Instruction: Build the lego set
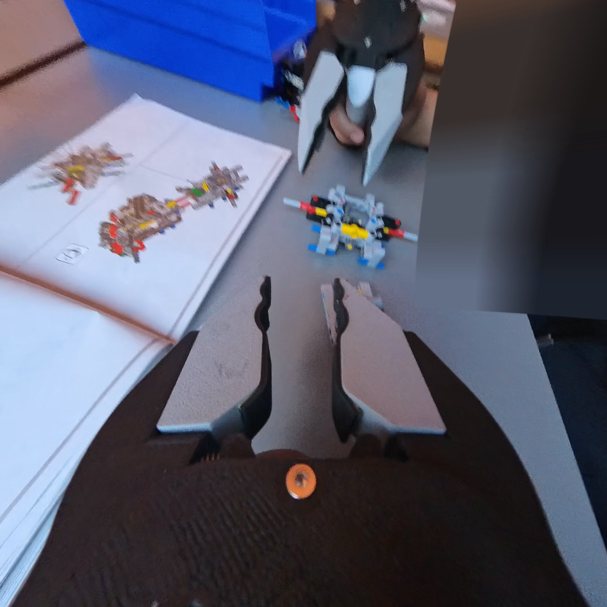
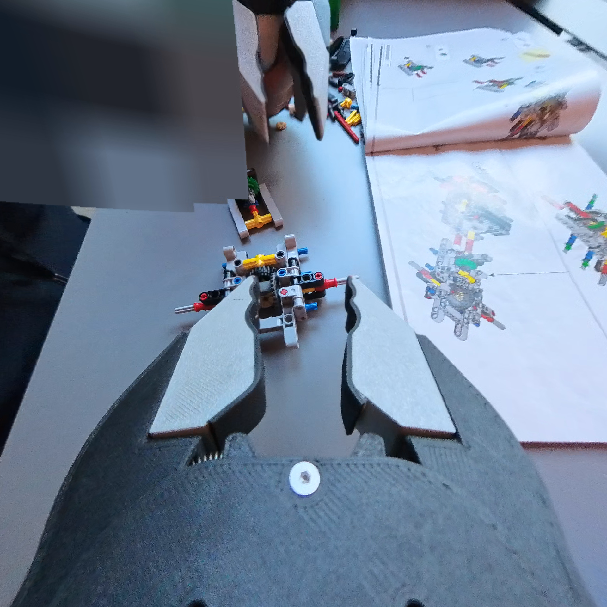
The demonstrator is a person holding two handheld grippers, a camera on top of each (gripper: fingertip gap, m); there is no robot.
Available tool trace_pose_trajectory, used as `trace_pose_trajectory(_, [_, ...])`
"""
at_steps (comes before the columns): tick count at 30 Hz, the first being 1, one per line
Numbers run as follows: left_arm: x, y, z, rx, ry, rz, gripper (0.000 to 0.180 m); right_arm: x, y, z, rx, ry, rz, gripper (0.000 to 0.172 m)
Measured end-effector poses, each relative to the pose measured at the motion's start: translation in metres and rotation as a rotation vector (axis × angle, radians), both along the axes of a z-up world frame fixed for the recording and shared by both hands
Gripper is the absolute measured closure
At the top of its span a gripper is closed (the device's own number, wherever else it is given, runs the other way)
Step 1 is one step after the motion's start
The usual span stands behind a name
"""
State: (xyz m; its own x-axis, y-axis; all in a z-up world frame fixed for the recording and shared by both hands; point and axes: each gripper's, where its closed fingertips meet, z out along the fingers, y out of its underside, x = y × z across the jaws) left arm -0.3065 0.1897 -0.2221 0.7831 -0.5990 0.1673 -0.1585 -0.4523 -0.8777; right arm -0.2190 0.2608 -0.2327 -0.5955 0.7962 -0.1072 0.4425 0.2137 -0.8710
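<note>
Gear-and-beam brick assembly (image 2: 266, 285) lies flat on the grey worktop (image 2: 131, 295), just left of the open instruction booklet (image 2: 492, 328). Grey beams, yellow cross connector, black links, red bushes on thin axles sticking out at both ends, blue pins at the edges.

Handling, judged from appearance: light, rigid plastic, but only press-fitted, so pins and axle ends would likely pop or slide if squeezed. The grey beam frame looks the firmest place to grip; the projecting axles and blue pins the poorest. Smooth plastic on a smooth top may skid when nudged.

Right tongs (image 2: 300, 282): spread wide, nothing pinched. Left finger overlaps the assembly in view; whether it touches cannot be told. Right finger stands clear, close to the axle tip.

Left tongs (image 1: 302, 282): spread, bare worktop between the pads, short of the assembly (image 1: 348, 226). A small pale brick piece (image 1: 369, 292) lies just outside the right finger; picture blurred.

Farther out: a smaller grey-and-yellow sub-assembly (image 2: 256, 220) beyond the main one, loose bricks (image 2: 345, 105) by the booklet's far page, blue bin (image 1: 197, 39) at the far edge.
</note>
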Motion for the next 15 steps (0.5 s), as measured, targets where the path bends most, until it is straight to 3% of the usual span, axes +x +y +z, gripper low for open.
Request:
trace_pose_trajectory(6, [-0.001, -0.028, -0.005, -0.108, -0.13, -0.105, 0.125, 0.001, 0.001, 0.0, -0.02, -0.01, -0.016, 0.118])
trace_pose_trajectory(15, [0.019, -0.038, -0.027, -0.168, 0.022, -0.161, 0.111, -0.001, 0.007, -0.01, 0.02, -0.042, -0.048, 0.116])
